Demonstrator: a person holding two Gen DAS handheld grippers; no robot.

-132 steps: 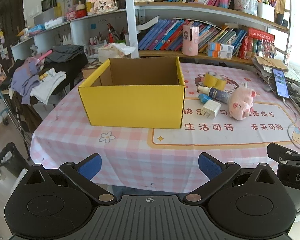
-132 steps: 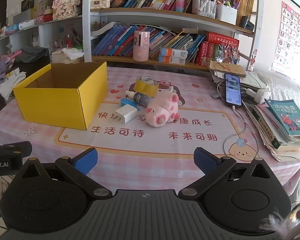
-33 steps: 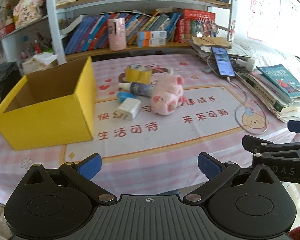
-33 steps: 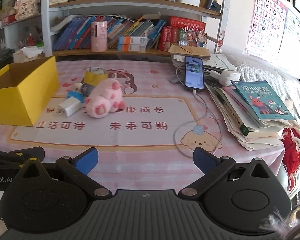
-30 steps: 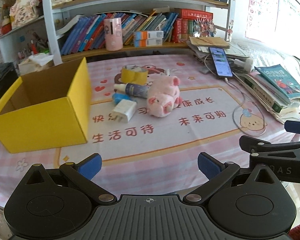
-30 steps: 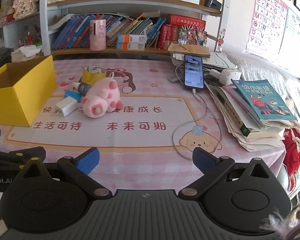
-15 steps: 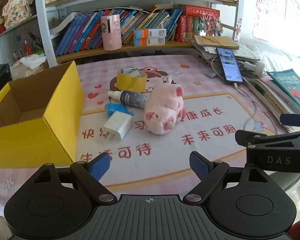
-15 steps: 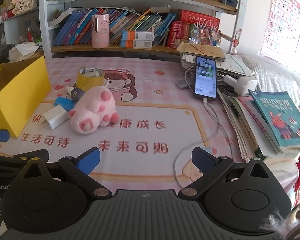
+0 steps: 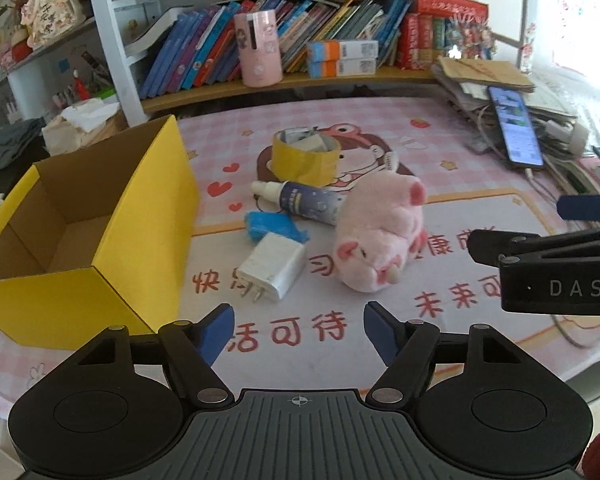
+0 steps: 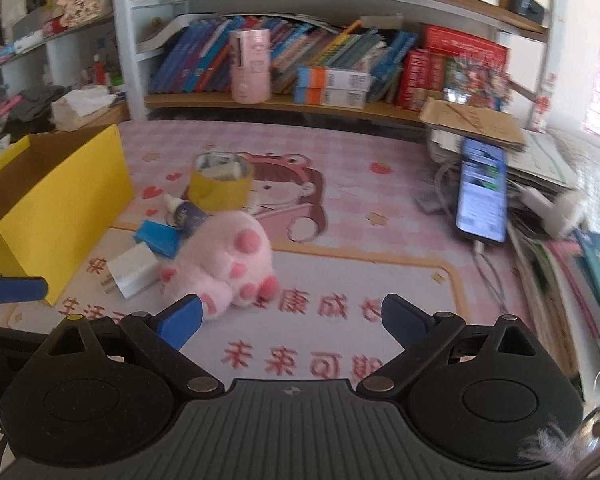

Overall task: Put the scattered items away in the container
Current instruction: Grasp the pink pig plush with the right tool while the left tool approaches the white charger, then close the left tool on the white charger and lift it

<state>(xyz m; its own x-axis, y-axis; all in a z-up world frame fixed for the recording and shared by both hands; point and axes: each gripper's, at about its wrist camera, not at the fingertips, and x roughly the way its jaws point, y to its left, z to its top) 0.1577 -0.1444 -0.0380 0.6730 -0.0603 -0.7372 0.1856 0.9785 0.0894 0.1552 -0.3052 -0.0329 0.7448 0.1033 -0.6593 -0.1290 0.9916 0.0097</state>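
An open yellow cardboard box (image 9: 112, 216) (image 10: 56, 196) stands empty on the left of the table. Beside it lie a white charger plug (image 9: 272, 266) (image 10: 134, 270), a blue packet (image 9: 274, 228) (image 10: 158, 236), a small spray bottle (image 9: 304, 200) (image 10: 186, 212), a yellow tape roll (image 9: 304, 156) (image 10: 222, 184) and a pink plush pig (image 9: 380, 236) (image 10: 228, 260). My left gripper (image 9: 299, 334) is open and empty, just short of the charger. My right gripper (image 10: 292, 322) is open and empty, its left fingertip (image 10: 180, 318) close to the pig.
A pink checked cloth (image 9: 480, 160) covers the table. A phone on a cable (image 10: 482, 196) and stacked books and papers (image 10: 560, 264) lie at the right. Bookshelves (image 9: 340, 40) stand behind. The right gripper shows in the left wrist view (image 9: 548, 252).
Both grippers have moved forward over the table toward the scattered items, which now look larger and nearer. The left gripper's jaws have narrowed a little. Nothing has been taken hold of.
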